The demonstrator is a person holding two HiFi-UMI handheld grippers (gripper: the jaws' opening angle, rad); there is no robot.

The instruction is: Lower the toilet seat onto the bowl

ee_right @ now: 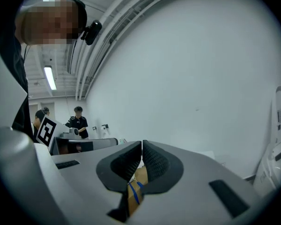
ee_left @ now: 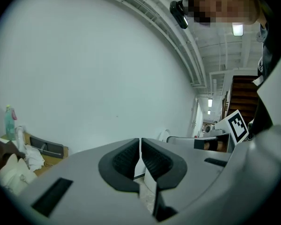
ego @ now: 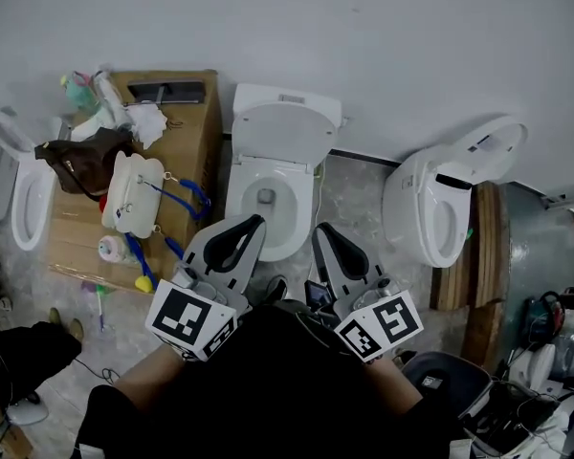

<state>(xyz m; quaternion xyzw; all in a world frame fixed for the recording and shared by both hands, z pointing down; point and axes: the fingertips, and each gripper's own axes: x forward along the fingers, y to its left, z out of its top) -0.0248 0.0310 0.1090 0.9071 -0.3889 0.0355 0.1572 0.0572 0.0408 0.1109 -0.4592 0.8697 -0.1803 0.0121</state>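
In the head view a white toilet stands against the wall straight ahead. Its lid (ego: 282, 130) is raised upright, and I cannot tell the seat apart from it. The bowl (ego: 279, 242) below is uncovered. My left gripper (ego: 253, 222) hovers over the bowl's front left rim, shut with nothing in it. To its right my right gripper (ego: 322, 230) is shut and empty too, by the bowl's right side. In the left gripper view the left gripper (ee_left: 140, 154) faces the white wall with its jaws together. The right gripper (ee_right: 141, 161) looks the same in the right gripper view.
A cardboard box (ego: 193, 132) left of the toilet holds bags, bottles and cloths. A second toilet (ego: 442, 199) sits to the right beside a wooden plank (ego: 485, 247), and a third toilet (ego: 24, 185) is at the far left. Clutter fills the lower right corner. People stand far off (ee_right: 77, 121).
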